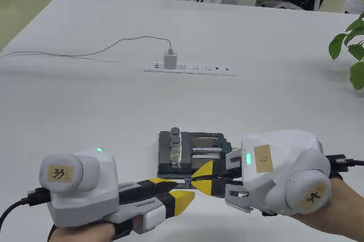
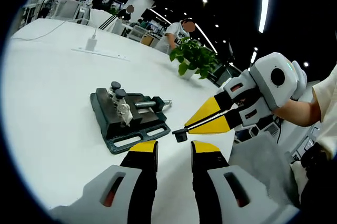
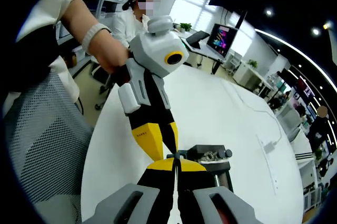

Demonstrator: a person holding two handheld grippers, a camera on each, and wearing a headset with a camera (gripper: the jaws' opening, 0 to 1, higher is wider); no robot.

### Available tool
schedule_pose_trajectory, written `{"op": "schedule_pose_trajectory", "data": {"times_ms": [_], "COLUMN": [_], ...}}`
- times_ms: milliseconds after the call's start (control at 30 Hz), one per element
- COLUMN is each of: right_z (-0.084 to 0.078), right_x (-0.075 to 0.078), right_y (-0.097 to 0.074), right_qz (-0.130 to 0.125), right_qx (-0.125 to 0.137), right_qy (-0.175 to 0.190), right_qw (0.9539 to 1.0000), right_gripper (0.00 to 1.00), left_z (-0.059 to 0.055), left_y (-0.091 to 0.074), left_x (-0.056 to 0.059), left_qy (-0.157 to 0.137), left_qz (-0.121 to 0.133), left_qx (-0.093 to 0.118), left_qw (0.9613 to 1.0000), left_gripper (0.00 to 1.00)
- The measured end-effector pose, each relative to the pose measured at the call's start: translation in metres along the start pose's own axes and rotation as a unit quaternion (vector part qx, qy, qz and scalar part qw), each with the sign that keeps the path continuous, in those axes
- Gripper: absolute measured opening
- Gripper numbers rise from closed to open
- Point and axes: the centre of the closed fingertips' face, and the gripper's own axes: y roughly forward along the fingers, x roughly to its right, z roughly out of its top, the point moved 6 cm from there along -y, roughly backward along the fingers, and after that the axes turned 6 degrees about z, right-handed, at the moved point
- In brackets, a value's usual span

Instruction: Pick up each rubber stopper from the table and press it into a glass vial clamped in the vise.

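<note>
Table (image 1: 68, 94): big, white and mostly bare. There's plenty of room on every side of the work, but the near edge runs right under both hands.
Plant (image 1: 352, 49): leaves at the far right edge, well apart from the action.
Power strip (image 1: 193, 68): lies well behind the work, with its cable (image 1: 85, 54) trailing off to the left. It shouldn't get in the way.
Right gripper (image 1: 196, 180): reaches in from the right, jaws pinched tight on the stopper, low and just in front of the vise.
Left gripper (image 2: 174, 149): jaws parted and holding nothing, its tips almost nose to nose with the right one's. That is the one crowded spot here!
Vise (image 2: 113, 121): dark, heavy-looking block sitting flat on the table just beyond the tips. Its screw pokes out on the right side, so I'd come in from above.
Vials (image 2: 124, 109): two stand upright in the clamp, each with a dark cap already on. I can't tell whether an open mouth remains. Thin glass is likely to crack under a crooked push, so press straight down.
Stopper (image 2: 180, 136): tiny dark plug at the very tips of the right gripper, up off the table. It's probably light, soft and grippy, so it's best held by the sides of its wide end with the narrow end free.
</note>
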Motion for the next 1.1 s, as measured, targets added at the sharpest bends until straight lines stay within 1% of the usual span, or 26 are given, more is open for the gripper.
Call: {"op": "schedule_pose_trajectory", "data": {"times_ms": [133, 200, 333, 400, 467, 600, 733, 767, 833, 933, 967, 1033, 1100], "right_z": [0.001, 0.001, 0.003, 0.005, 0.007, 0.01, 0.011, 0.01, 0.01, 0.01, 0.009, 0.009, 0.009], "right_x": [-0.002, -0.003, -0.005, -0.005, -0.006, -0.007, -0.008, -0.009, -0.01, -0.011, -0.011, -0.011, -0.01], "right_y": [0.0, 0.0, 0.0, 0.0, 0.0, 0.001, 0.001, 0.001, 0.002, 0.003, 0.003, 0.003, 0.003], "right_qz": [0.003, 0.006, 0.01, 0.012, 0.013, 0.018, 0.023, 0.027, 0.03, 0.03, 0.029, 0.028, 0.025], "right_qx": [0.002, 0.003, 0.007, 0.008, 0.015, 0.016, 0.012, 0.01, 0.008, 0.004, 0.003, 0.002, 0.004], "right_qy": [-0.008, -0.012, -0.018, -0.021, -0.025, -0.034, -0.046, -0.052, -0.054, -0.054, -0.052, -0.045, -0.045], "right_qw": [1.0, 0.9999, 0.9998, 0.9997, 0.9995, 0.9991, 0.9986, 0.9982, 0.9981, 0.9981, 0.9982, 0.9986, 0.9987], "right_gripper": [0.0, 0.0, 0.0, 0.0, 0.0, 0.0, 0.0, 0.0, 0.0, 0.0, 0.0, 0.0, 0.0], "left_z": [0.001, 0.0, -0.002, -0.002, -0.003, -0.003, -0.004, -0.006, -0.007, -0.008, -0.008, -0.007, -0.006], "left_y": [-0.002, -0.003, -0.003, -0.004, -0.003, -0.004, -0.005, -0.005, -0.005, -0.004, -0.004, -0.004, -0.004], "left_x": [0.003, 0.003, 0.005, 0.006, 0.005, 0.007, 0.007, 0.007, 0.007, 0.008, 0.009, 0.009, 0.008], "left_qy": [-0.028, -0.039, -0.048, -0.061, -0.072, -0.073, -0.084, -0.087, -0.085, -0.063, -0.061, -0.045, -0.046], "left_qz": [-0.016, -0.025, -0.032, -0.04, -0.044, -0.049, -0.054, -0.055, -0.053, -0.041, -0.036, -0.031, -0.03], "left_qx": [0.009, 0.01, 0.008, 0.01, 0.01, 0.009, 0.007, 0.003, 0.002, 0.002, -0.002, -0.001, -0.001], "left_qw": [0.9994, 0.9989, 0.9983, 0.9973, 0.9964, 0.9961, 0.995, 0.9947, 0.995, 0.9971, 0.9975, 0.9985, 0.9985], "left_gripper": [0.15, 0.12, 0.12, 0.11, 0.1, 0.05, 0.04, 0.04, 0.04, 0.04, 0.04, 0.04, 0.03]}}
